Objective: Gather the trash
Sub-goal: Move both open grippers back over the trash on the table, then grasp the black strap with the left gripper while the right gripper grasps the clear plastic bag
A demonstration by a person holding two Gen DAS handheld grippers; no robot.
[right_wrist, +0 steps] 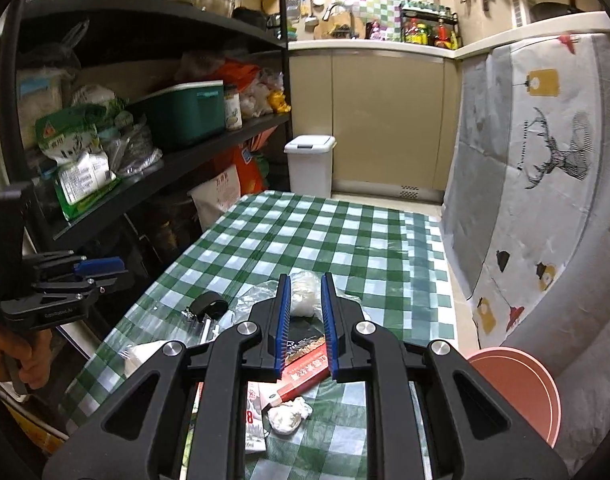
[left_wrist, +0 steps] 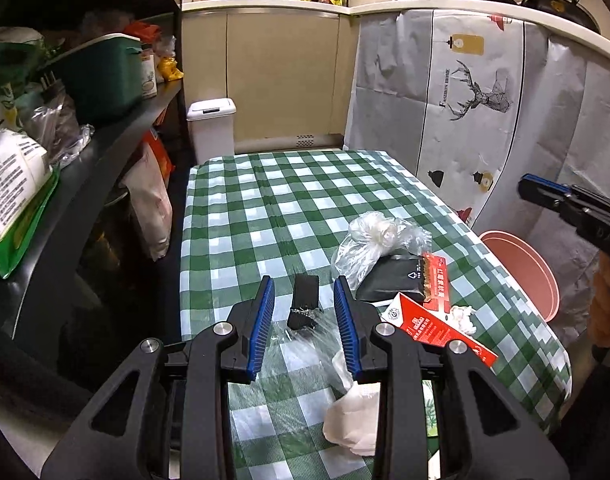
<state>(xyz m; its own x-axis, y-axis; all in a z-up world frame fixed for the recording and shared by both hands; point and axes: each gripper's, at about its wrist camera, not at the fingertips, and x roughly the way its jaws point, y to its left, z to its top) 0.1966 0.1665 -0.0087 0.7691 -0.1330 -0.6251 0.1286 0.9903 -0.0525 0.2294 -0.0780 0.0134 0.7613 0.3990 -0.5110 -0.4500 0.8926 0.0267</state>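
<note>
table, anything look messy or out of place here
Yes: litter is strewn over the near end of the table: a crumpled clear bag, a black pouch, a torn red carton, a wadded tissue and a small black box.

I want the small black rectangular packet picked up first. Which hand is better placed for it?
Left. The left tongs are open and lined up with the small black rectangular packet on the green checked tablecloth. The right tongs point at the red paper wrapper and clear plastic bag instead.
</note>
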